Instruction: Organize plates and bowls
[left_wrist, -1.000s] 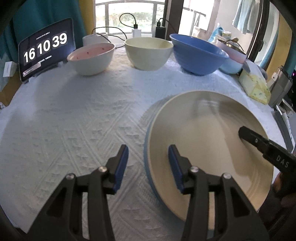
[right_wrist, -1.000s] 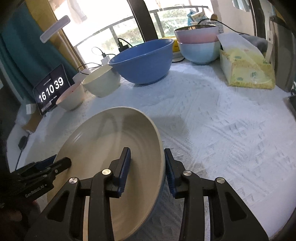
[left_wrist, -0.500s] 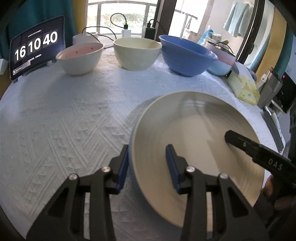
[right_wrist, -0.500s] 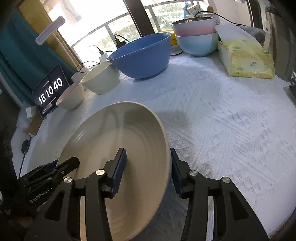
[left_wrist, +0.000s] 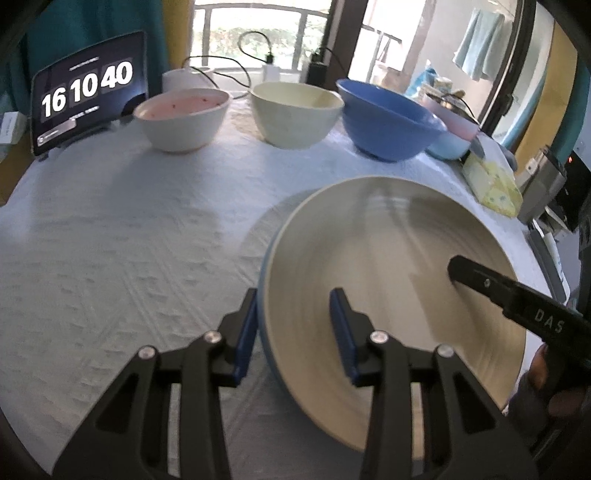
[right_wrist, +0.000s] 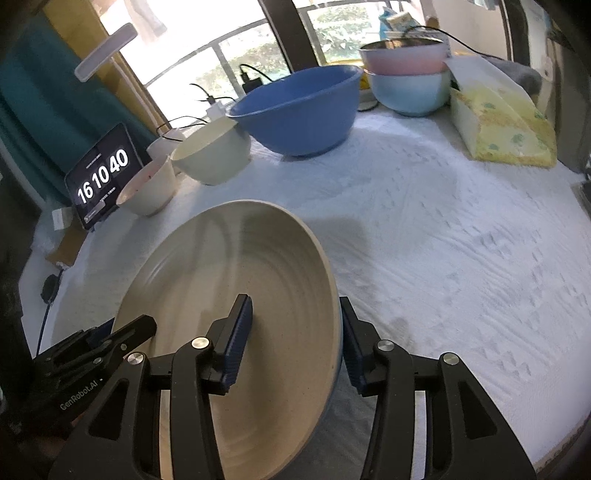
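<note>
Plate straddled at both rims, left side gripped first

Plate sits between my two claws, its rim running across each pair of jaws. My left gripper has one pad outside the left rim and one inside on the beige face; the outer pad looks pressed to the blue underside, so I judge it clamped there. My right gripper straddles the opposite rim with a gap showing at both pads, so it stands open around the edge, not holding. The plate rests on the white cloth, near edge toward me. Beyond it, well apart, stands the row of bowls: pink, cream, blue. Any lift, I judge, hangs on the right jaws closing.
</note>
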